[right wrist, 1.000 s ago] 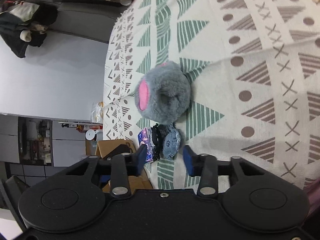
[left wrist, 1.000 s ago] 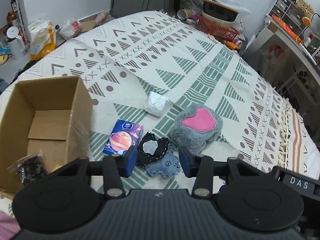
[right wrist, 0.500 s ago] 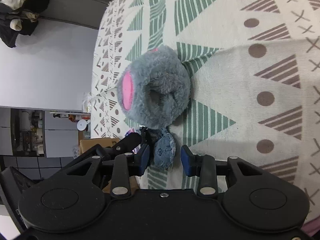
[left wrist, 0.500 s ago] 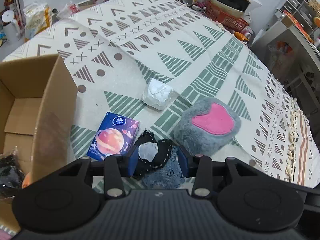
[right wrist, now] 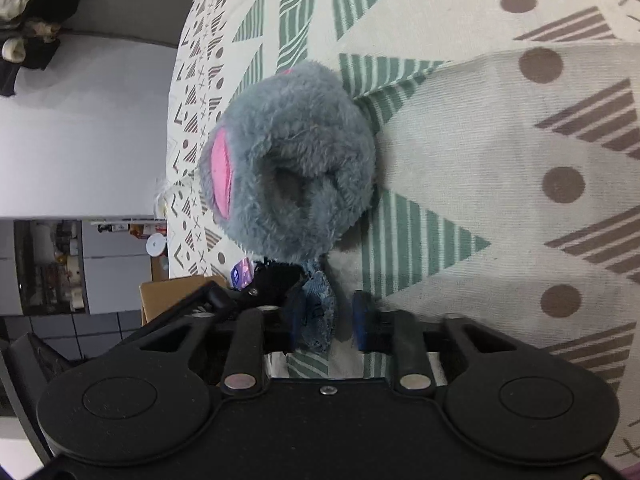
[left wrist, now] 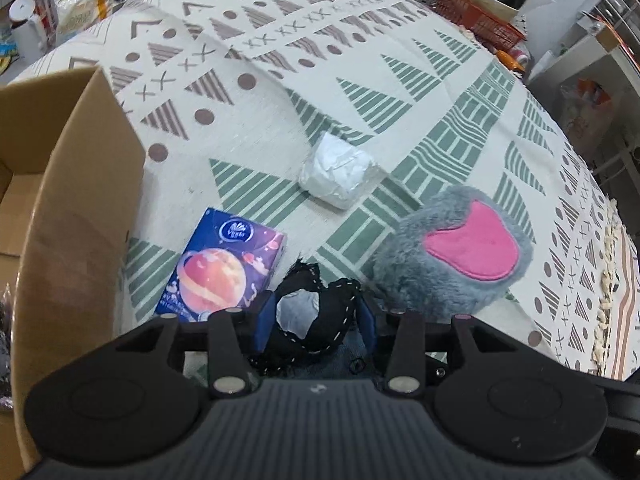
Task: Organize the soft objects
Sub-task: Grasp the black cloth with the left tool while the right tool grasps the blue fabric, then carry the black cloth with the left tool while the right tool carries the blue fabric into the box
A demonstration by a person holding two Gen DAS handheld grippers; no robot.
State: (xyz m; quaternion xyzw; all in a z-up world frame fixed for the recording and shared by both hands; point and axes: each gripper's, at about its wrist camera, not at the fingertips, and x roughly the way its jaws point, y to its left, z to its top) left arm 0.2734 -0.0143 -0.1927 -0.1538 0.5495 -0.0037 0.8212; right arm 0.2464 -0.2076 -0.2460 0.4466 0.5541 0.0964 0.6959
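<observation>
The left gripper has its blue fingers spread around one black stitched pouch, flanking it without clearly squeezing. Just ahead to its left lies one tissue pack, further left one cardboard box; ahead sits one white wad, to the right one grey plush slipper with a pink patch. The right gripper stands part open around one denim piece, which touches only one finger. Only its view shows the slipper's hollow opening; only the left's shows the wad, all on the patterned bedspread.
</observation>
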